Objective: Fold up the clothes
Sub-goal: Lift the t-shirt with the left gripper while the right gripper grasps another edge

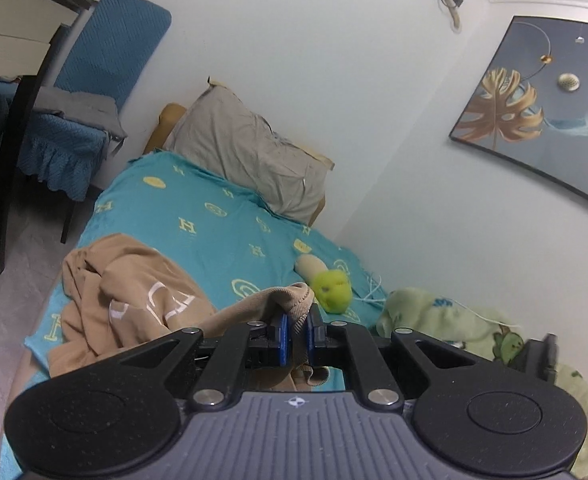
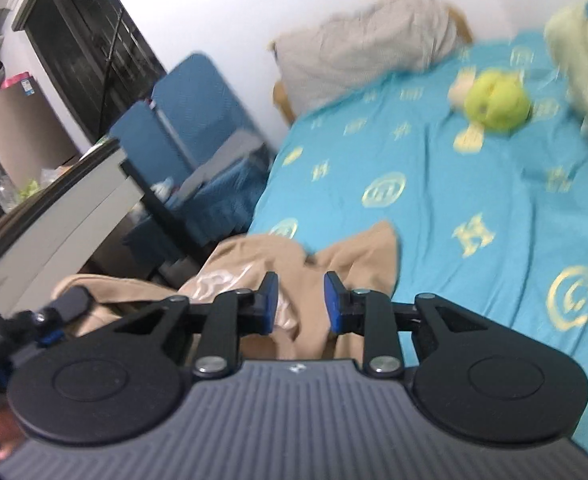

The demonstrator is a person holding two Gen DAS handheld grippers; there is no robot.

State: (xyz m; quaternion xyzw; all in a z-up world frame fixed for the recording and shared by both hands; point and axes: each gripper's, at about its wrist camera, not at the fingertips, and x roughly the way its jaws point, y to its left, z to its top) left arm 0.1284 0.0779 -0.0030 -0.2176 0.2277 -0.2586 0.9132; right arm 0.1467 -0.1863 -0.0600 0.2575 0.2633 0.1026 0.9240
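A tan garment [image 1: 134, 300] with pale lettering lies crumpled at the near left edge of the bed. My left gripper [image 1: 298, 320] is shut on a ribbed hem of this garment and holds that edge lifted above the bed. In the right wrist view the same tan garment [image 2: 334, 264] lies bunched at the bed's near edge. My right gripper [image 2: 300, 300] is open just above it, with cloth showing between the fingers but not clamped. The left gripper's body shows at the lower left of the right wrist view [image 2: 70, 304].
The bed has a teal sheet [image 1: 198, 216] with yellow marks. A grey pillow [image 1: 250, 152] lies at its head, a green plush toy [image 1: 334, 284] near the wall, a pale green blanket [image 1: 474, 332] at right. Blue covered chairs [image 1: 94, 92] and a table [image 2: 74, 216] stand left of the bed.
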